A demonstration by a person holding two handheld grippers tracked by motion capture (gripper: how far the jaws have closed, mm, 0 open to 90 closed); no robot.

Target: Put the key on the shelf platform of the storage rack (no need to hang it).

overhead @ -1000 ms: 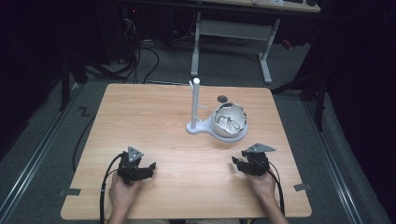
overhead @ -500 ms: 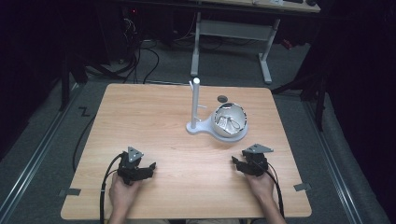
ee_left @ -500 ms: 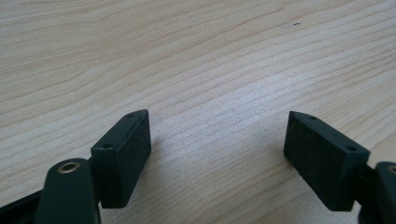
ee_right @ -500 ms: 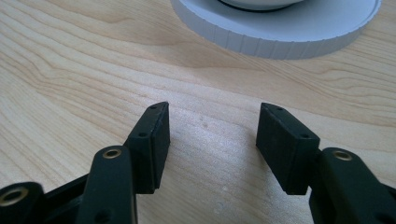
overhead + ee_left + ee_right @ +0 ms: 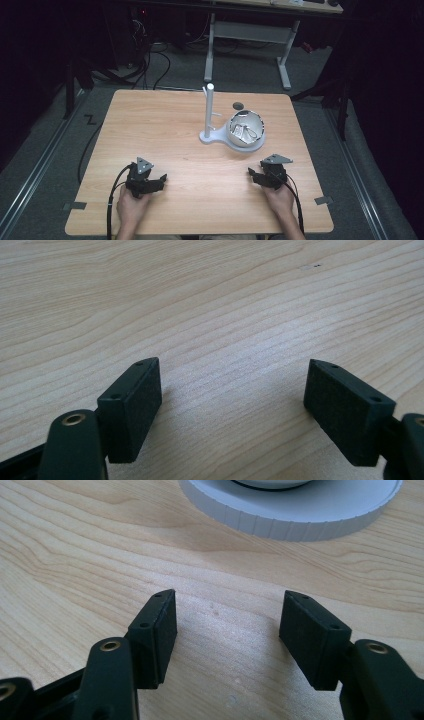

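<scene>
Your right claw has just been spreading, nothing between its pads; left claw spread, empty. Shiny bowl sits on white stand toward the desk's far right. Likely light, slick: grip the rim.

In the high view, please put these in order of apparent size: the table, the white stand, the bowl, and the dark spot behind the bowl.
1. Table, by far the largest.
2. White stand, counting its post and base.
3. Bowl, more compact than the stand; these two are close, so their order is less sure.
4. Dark spot, the smallest.
</scene>
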